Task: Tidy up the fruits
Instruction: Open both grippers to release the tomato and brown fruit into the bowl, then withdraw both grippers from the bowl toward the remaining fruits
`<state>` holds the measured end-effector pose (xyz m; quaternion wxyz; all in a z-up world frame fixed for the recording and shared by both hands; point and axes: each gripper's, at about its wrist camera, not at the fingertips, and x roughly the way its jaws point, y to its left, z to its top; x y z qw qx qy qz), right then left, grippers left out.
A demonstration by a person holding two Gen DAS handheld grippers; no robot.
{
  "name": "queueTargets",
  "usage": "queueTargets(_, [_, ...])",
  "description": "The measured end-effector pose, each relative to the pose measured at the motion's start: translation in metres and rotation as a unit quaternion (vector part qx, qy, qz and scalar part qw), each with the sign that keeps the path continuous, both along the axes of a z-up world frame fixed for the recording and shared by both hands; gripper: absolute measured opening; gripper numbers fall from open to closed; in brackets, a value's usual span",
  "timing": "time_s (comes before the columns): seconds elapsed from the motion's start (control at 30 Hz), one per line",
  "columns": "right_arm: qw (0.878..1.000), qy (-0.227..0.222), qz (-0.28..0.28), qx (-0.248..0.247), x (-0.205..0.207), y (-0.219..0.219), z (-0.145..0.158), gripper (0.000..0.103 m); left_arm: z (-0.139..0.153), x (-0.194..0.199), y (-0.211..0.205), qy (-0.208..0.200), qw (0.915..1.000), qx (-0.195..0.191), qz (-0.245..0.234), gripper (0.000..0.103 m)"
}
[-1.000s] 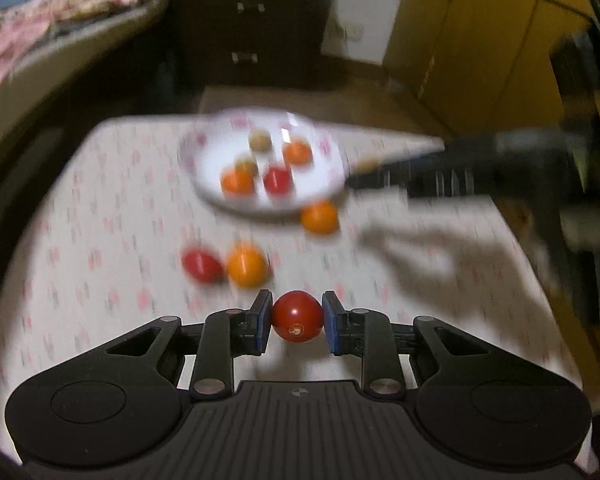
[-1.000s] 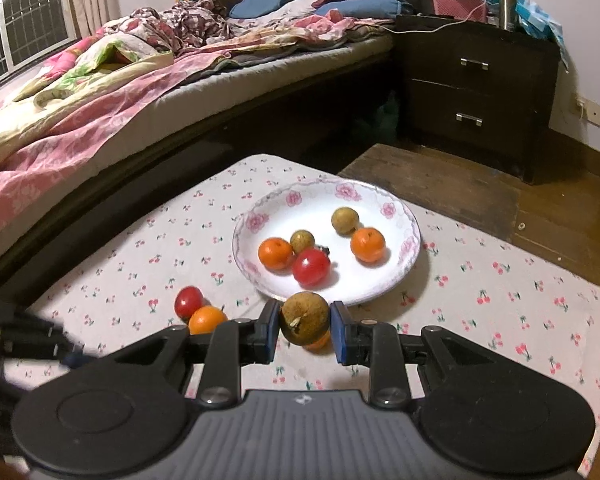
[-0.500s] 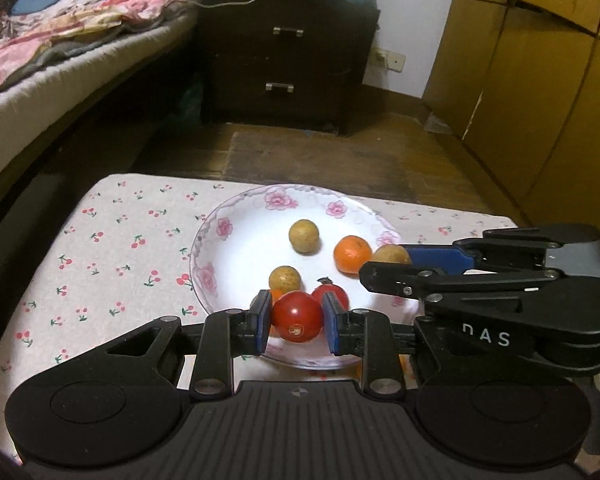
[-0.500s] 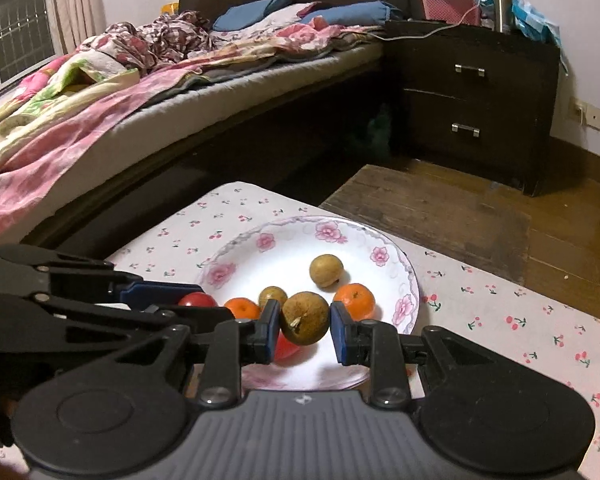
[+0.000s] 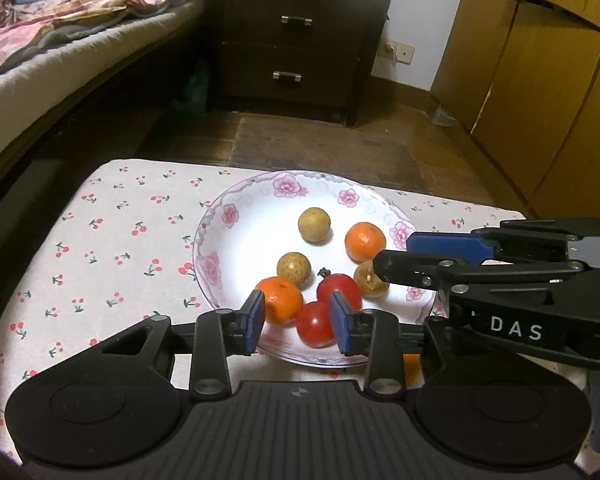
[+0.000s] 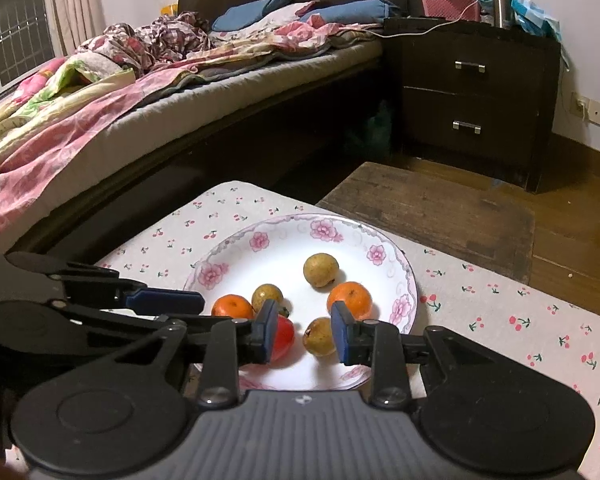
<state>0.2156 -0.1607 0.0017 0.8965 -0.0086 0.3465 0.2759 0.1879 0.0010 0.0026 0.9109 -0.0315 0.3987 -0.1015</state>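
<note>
Left wrist view: a cherry tomato lies low in the frame on the floral plate, just released between the left gripper's parted fingers.

Small, smooth and thin-skinned, it should roll easily and bruise under a hard squeeze; take it lightly across its widest part. Those fingers have just been opening. In the right wrist view, the right gripper has likewise eased apart around a brownish longan-like fruit resting on the plate. Oranges sit nearby; the table wears a cherry-print cloth.
</note>
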Motion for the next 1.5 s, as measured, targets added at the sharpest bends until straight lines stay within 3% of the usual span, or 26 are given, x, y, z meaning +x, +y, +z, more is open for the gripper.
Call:
queueTargets(0.23, [1.0, -0.001, 0.003, -0.009, -0.01, 0.001, 0.005, 0.024, 0.01, -0.014, 0.006, -0.012, 0.9999, -0.004, -0.001, 0.053])
queueTargets(0.57, [1.0, -0.006, 0.015, -0.023, -0.043, 0.003, 0.018, 0.024, 0.015, -0.044, 0.017, -0.008, 0.9999, -0.012, 0.001, 0.056])
queueTargets(1.0, [0.998, 0.024, 0.026, -0.051, -0.061, -0.001, 0.0, 0.024, -0.007, -0.055, 0.019, 0.023, 0.9997, -0.001, 0.003, 0.058])
queueTargets(1.5, [0.996, 0.035, 0.036, -0.067, -0.052, 0.014, -0.024, 0.027, -0.013, -0.059, 0.019, 0.018, 0.9998, 0.004, 0.0, 0.071])
